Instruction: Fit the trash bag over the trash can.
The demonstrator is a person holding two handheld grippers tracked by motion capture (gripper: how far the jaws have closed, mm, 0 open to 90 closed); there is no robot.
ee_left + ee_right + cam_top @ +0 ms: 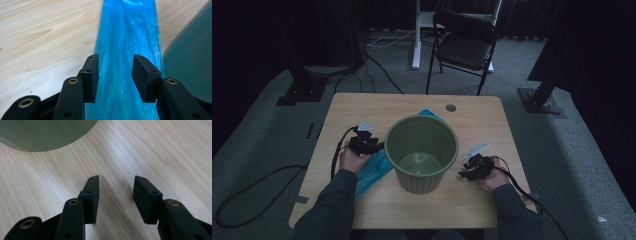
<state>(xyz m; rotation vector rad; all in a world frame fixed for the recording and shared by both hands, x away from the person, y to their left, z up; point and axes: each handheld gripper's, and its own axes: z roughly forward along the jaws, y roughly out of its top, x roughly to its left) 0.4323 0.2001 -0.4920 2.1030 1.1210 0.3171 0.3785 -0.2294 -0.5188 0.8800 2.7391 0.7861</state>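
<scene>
A green plastic bin (422, 152) stands empty in the middle of the wooden table (362, 107). A blue plastic bag (374, 172) lies flat to its left, partly under it. My left gripper (371, 145) hovers just left of the bin over the bag. Its pads stand apart above the bag (125, 45), pressing on nothing, so my left gripper (115, 77) is open. The bin's wall (192, 65) shows dark at the right edge there. My right gripper (468, 170) rests right of the bin, and in its own view my right gripper (115, 197) is open over bare wood, with the bin's base (45, 132) ahead.
A black folding chair (464, 42) and a white desk leg (416, 35) stand on the carpet beyond the table. Cables trail across the floor at the left. A round cable hole (450, 107) sits near the table's far edge.
</scene>
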